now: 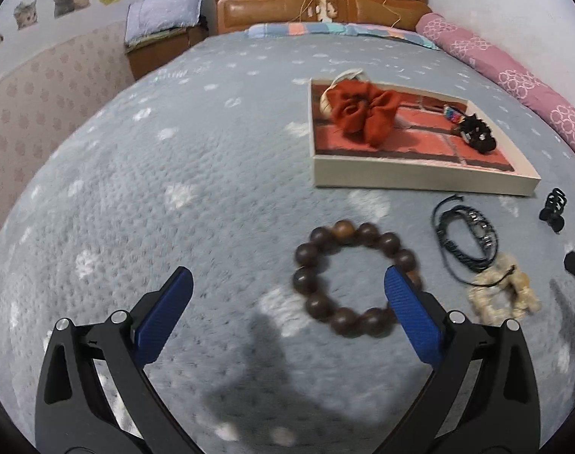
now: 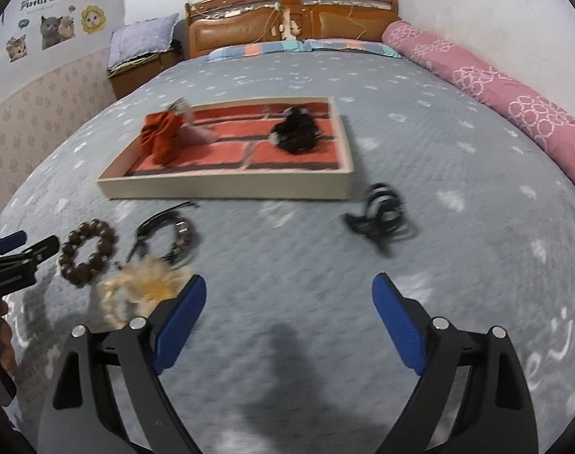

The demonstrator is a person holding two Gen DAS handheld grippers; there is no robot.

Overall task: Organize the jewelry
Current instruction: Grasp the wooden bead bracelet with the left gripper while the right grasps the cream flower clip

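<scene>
A shallow tray (image 1: 419, 179) with a red brick-pattern floor lies on the bed; it also shows in the right wrist view (image 2: 226, 190). In it lie an orange scrunchie (image 1: 363, 111) and a black hair piece (image 1: 476, 134). A dark wooden bead bracelet (image 1: 313, 253) lies just ahead of my open left gripper (image 1: 287, 283); its right finger overlaps the bracelet's right side. Beside it are a black cord bracelet (image 1: 465, 234), a cream bead bracelet (image 1: 503, 295) and a black claw clip (image 1: 552, 210). My right gripper (image 2: 289, 287) is open and empty, with the claw clip (image 2: 380, 215) ahead of it.
The grey patterned bedspread (image 1: 173, 151) covers the bed. A pink rolled quilt (image 2: 495, 87) lies along the right edge. A wooden headboard (image 2: 287, 19) and a nightstand (image 2: 143, 64) stand at the back. The left gripper (image 2: 22, 253) shows at the right wrist view's left edge.
</scene>
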